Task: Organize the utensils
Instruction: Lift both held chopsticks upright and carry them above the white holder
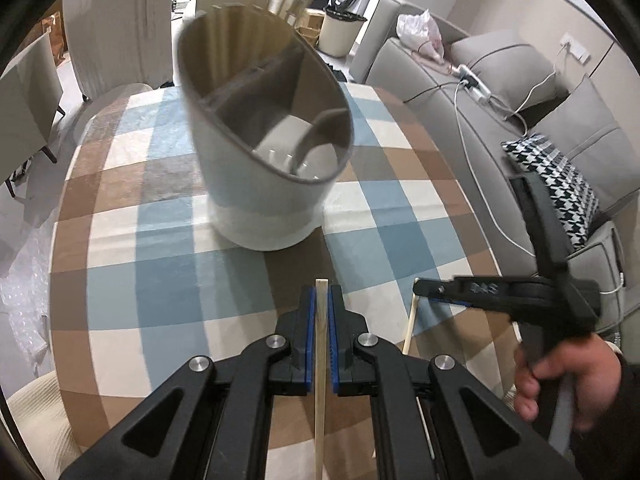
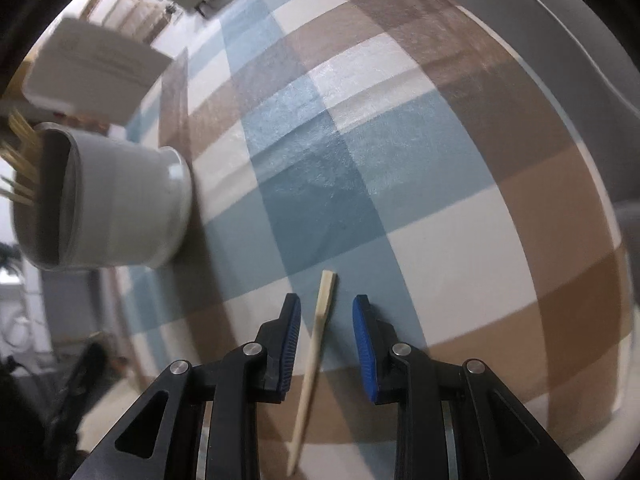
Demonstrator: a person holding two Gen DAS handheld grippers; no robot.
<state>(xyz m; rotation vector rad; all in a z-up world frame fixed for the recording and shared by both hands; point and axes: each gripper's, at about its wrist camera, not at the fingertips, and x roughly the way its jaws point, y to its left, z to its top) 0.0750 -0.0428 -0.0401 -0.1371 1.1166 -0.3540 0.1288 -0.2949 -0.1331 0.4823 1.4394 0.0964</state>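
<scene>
My left gripper [image 1: 321, 298] is shut on a wooden chopstick [image 1: 320, 360] and holds it above the checked tablecloth [image 1: 160, 280], just short of the grey utensil holder [image 1: 260, 140]. The holder has inner dividers and several chopsticks stand in its far compartment. My right gripper [image 2: 326, 308] is open, its jaws either side of a second chopstick [image 2: 316, 344] that lies flat on the cloth. The right gripper also shows in the left wrist view [image 1: 440, 290], low over that chopstick [image 1: 410, 320]. The holder shows at the left of the right wrist view [image 2: 116, 200].
The round table [image 2: 580, 240] has a checked blue, brown and white cloth. A grey sofa [image 1: 500, 92] with cushions and cables stands to the right. Chairs [image 1: 28, 92] stand at the far left. A white box [image 2: 96, 68] lies beyond the holder.
</scene>
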